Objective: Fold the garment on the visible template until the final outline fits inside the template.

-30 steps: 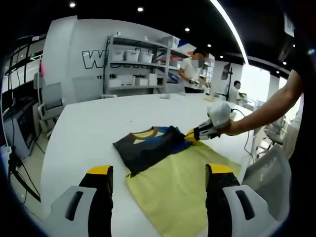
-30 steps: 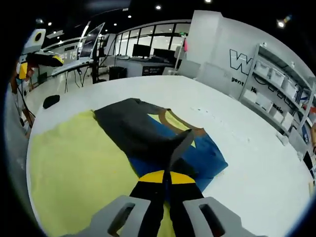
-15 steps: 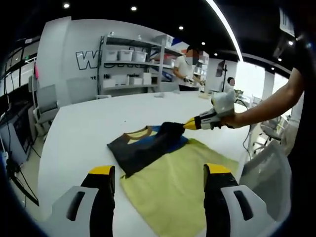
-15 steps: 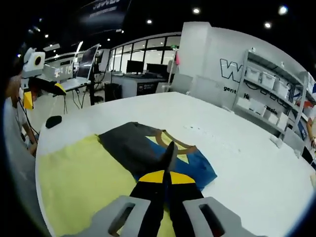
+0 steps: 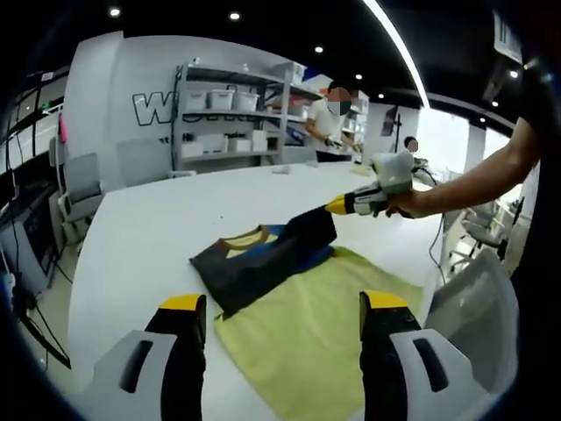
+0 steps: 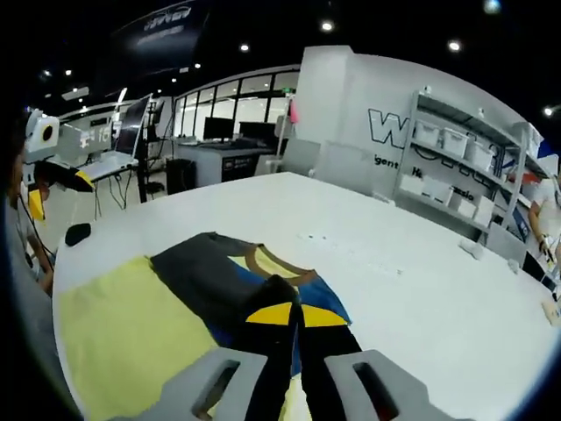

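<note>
From where I stand, the dark grey and blue soft-cloth garment with a tan neckband [image 5: 263,254] lies on the pale yellow rectangular sheet that serves as the template [image 5: 320,320], both spread on the big white table [image 5: 166,219]; in the left gripper view the garment sits toward eleven o'clock of the sheet, part of it spilling past the sheet's far edge onto bare table. The right gripper [image 5: 337,206], with yellow-tipped black jaws, comes in from three o'clock with its jaws pinched tight on the garment's edge and lifts that edge clear of the table into a little tent. In the right gripper view the same gripper [image 6: 285,314] shows its jaws closed together on a dark fold of cloth, the neckband lying just beyond at twelve o'clock. The left gripper [image 5: 276,307] hangs above the near end of the sheet, jaws spread wide and holding nothing. The step in hand looks like carrying that lifted edge over to lay a fold. To do it well, I would keep the pinch firm, bring the edge across low and level so the layers beneath do not drag, and set it down squarely inside the yellow outline. The free gripper could pin the resting cloth near the crease.
</note>
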{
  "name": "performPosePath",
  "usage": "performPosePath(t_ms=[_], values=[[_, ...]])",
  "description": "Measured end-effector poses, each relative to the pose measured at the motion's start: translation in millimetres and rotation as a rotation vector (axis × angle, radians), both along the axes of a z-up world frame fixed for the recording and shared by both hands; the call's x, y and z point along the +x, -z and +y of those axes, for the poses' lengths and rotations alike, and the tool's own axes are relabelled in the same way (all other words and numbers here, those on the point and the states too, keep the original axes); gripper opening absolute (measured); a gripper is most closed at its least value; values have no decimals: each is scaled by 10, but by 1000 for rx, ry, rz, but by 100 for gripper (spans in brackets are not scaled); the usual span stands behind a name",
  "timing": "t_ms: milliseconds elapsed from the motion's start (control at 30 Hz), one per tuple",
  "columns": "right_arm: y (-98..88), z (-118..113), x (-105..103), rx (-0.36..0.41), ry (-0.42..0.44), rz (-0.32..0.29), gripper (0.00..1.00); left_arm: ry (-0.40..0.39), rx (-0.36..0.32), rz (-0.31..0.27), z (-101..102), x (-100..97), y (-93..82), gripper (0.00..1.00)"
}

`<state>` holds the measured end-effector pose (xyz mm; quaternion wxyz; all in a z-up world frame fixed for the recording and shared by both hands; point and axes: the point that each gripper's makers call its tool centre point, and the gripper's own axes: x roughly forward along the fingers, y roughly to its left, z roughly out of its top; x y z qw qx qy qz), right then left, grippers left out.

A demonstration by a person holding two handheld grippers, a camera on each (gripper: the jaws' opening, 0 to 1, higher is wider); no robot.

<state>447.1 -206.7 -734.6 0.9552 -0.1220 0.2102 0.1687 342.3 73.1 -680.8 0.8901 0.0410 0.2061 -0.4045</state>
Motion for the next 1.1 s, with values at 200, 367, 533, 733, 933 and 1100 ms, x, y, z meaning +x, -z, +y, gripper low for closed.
performPosePath(t_ms=[200, 367, 533, 733, 933, 1100], values=[[203, -171, 92, -35, 61, 50, 0, -22, 20, 9, 82, 25, 39, 70], [296, -346, 171, -55, 117, 67, 0, -33, 34, 17, 125, 28, 73, 69], [336, -374, 191, -37, 121, 71, 0, -39, 36, 22, 140, 34, 87, 68], [346, -424, 121, -26, 137, 70, 2, -41, 44, 14, 137, 53, 98, 69], [302, -424, -29, 5, 130, 63, 13, -42, 56, -6, 129, 54, 108, 75], [266, -353, -202, 49, 97, 61, 26, -53, 48, -14, 155, 57, 107, 77]])
